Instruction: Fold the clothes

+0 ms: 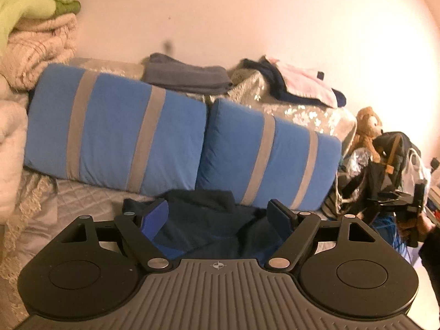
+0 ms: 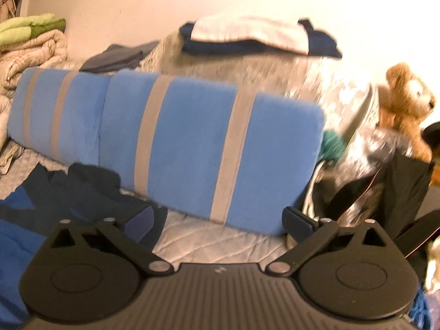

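Nearest the lens in the left wrist view, the left gripper (image 1: 220,217) hangs with its jaws spread wide and nothing between them, above a crumpled dark navy garment (image 1: 209,220) with a brighter blue panel that lies on the grey quilted bed cover (image 1: 82,195). From the right wrist view the right gripper (image 2: 217,224) likewise stands wide open and empty; the same garment (image 2: 82,189) lies at its left, its near edge under the left finger (image 2: 139,224), while bare quilt shows between the fingers. Two blue cushions with grey stripes (image 1: 115,134) (image 1: 269,154) lean side by side behind the garment, touching end to end, and close off the far side of the bed. Behind them, on a mottled grey throw (image 1: 302,110), rest two folded piles: one grey (image 1: 187,77), and one of dark navy under pale pink (image 1: 299,85). At far left a stack of cream blankets (image 1: 41,46) carries a green one (image 1: 33,0) on top. At right, one brown teddy bear (image 2: 407,104) sits above a cluster of dark bags (image 2: 385,187); whether the bags hold anything cannot be told. Open quilt lies left of the garment and between it and the cushions.
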A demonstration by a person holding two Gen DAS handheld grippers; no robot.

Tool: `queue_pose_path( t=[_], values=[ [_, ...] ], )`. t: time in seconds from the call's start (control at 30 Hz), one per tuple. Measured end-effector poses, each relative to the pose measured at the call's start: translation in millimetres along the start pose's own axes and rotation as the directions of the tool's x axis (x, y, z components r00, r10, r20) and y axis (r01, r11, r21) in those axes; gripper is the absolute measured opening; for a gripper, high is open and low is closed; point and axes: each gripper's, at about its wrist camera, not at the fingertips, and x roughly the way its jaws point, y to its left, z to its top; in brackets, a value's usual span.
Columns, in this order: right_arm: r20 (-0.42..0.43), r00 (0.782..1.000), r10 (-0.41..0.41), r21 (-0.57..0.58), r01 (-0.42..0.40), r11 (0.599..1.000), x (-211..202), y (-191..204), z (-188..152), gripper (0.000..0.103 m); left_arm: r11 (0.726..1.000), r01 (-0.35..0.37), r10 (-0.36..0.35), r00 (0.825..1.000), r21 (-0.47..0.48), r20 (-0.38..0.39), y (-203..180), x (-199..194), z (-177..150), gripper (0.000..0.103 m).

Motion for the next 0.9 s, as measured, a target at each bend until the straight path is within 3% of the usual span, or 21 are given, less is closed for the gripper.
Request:
queue_pose_path(
  t=[0.33, 0.67, 0.9],
  values=[
    [0.028, 1.000, -0.010, -0.062, 0.012, 0.998, -22.2, 17.1, 18.5, 0.103, 0.998, -0.042, 0.039, 0.996, 0.038, 0.082, -0.5, -29.8, 26.6, 0.079],
    [-0.042, 0.991, -0.127, -0.185, 0.117, 0.976, -9.3, 72.3, 16.9, 0.103, 0.991, -0.120, 0.116, 0.991, 0.066, 0.065, 14.6, -6.2, 17.2, 0.079],
    [-0.058, 0.990, -0.131, -0.245, 0.113, 0.963, 6.1, 98.5, 4.8, 0.103, 0.986, -0.134, 0.131, 0.991, 0.096, 0.041, 22.8, 17.3, 7.5, 0.079]
  ],
)
